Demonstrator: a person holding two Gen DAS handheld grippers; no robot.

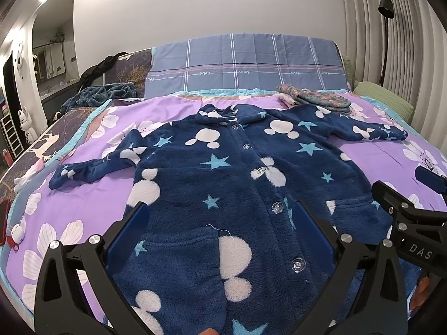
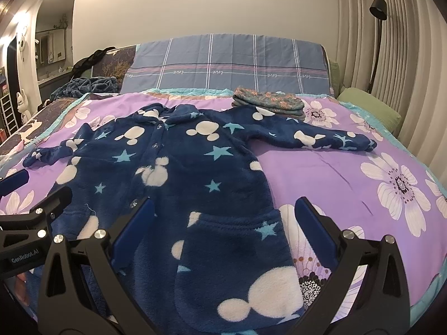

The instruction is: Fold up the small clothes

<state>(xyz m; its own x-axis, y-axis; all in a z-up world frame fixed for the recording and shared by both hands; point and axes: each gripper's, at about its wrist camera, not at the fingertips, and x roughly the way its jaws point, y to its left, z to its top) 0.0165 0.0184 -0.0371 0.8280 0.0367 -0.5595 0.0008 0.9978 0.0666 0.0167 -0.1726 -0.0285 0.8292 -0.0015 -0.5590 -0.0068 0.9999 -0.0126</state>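
Note:
A navy fleece child's jacket (image 1: 223, 173) with white mouse heads, blue stars and clear buttons lies flat and face up on the purple flowered bedspread (image 1: 92, 201), both sleeves spread out sideways. It also shows in the right wrist view (image 2: 190, 173). My left gripper (image 1: 220, 215) is open and empty, hovering above the jacket's lower front, left of the button row. My right gripper (image 2: 223, 212) is open and empty above the jacket's lower right pocket and hem. The right gripper's body (image 1: 405, 217) shows at the right edge of the left wrist view.
A folded floral garment (image 2: 268, 104) lies near the jacket's right shoulder, by the blue plaid pillow (image 2: 229, 64). A green pillow (image 2: 368, 109) and a floor lamp (image 2: 377, 11) stand at the right. A dark teal blanket (image 1: 103, 95) is heaped at the far left.

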